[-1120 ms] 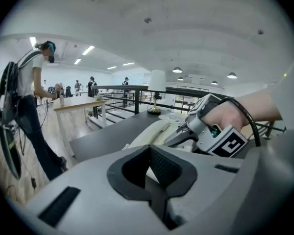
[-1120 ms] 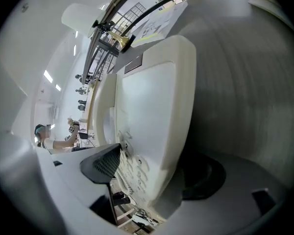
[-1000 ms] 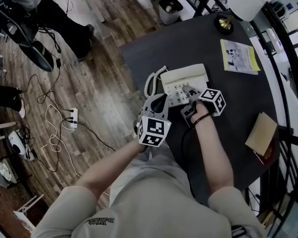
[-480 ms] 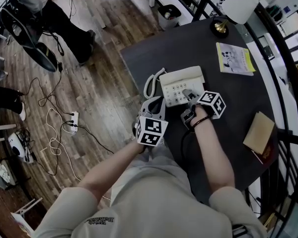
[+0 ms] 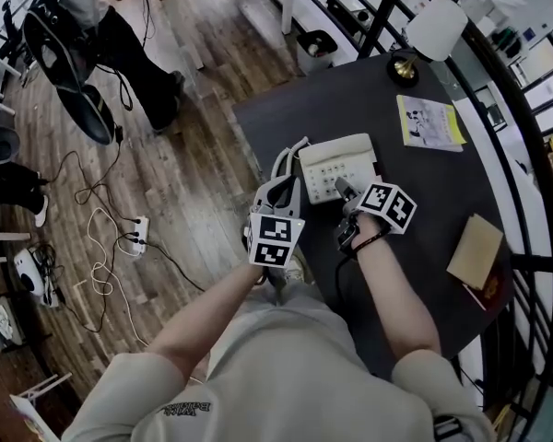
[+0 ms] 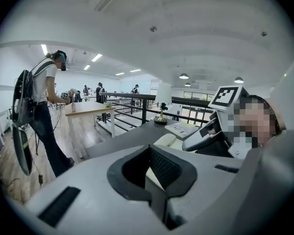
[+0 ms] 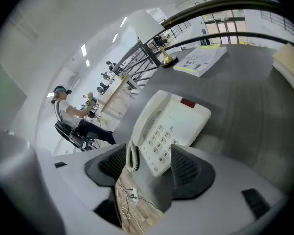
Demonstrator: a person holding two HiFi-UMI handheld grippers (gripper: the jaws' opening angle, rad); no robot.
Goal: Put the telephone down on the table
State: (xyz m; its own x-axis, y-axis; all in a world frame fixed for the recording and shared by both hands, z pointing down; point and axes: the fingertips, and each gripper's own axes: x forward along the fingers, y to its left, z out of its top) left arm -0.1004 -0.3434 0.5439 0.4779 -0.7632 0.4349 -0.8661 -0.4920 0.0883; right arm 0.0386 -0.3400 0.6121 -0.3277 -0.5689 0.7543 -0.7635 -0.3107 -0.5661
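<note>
Resting flat on the dark grey round tabletop (image 5: 424, 182), near its left edge, the cream push-button telephone (image 5: 339, 166) has its handset (image 7: 149, 114) in the cradle. Both grippers hover just in front of it, gripping nothing. The left gripper (image 5: 281, 184) has its 2 jaws apart and empty. The right gripper (image 5: 343, 191) has just been closing its jaws a little, yet they stand apart with nothing between them.
</note>
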